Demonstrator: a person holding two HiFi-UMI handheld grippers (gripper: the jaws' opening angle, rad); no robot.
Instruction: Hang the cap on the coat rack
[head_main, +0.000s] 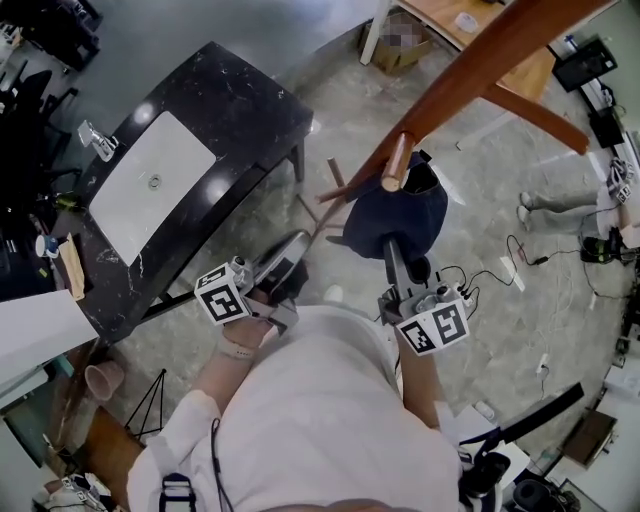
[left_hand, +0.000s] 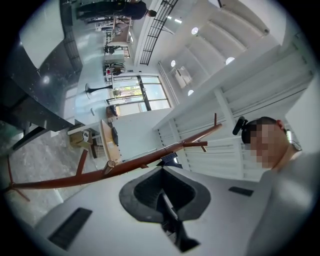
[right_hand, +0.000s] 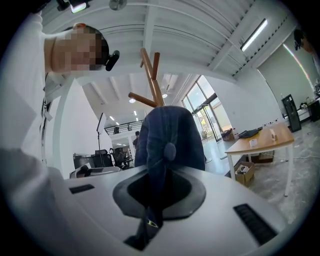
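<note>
Pale stone floor (head_main: 480, 200) in an open workshop, black table (head_main: 230, 100) with a white inset at far left. Left gripper (head_main: 298, 240) sits low near the person's chest, jaws pressed together on nothing, aimed up at the rack; same in its own view (left_hand: 172, 220). Centre: wooden coat rack (head_main: 470, 70) slants across the head view, one short peg (head_main: 397, 165) ending right over the navy cap (head_main: 405, 210). Cap is off the rack, carried by the right gripper (head_main: 393, 248), which pinches its bottom edge tight (right_hand: 150, 215), seemingly at the back strap, since a small metal buckle shows there. Light wooden desk (head_main: 450, 15) at upper right. Cap (right_hand: 167, 140) stands up out of the jaws, long axis running along the gripper line toward the rack (right_hand: 152, 80), crown button facing back at the gripper camera, so the hollow likely faces the peg; brim not visible. Peg tip and cap overlap in the head view, contact can't be told. Step looks like the final approach. To do it well: lift the cap so its hollow clears the peg tip, push on and lower until the crown seats, and only then part the jaws. The left gripper isn't needed.
</note>
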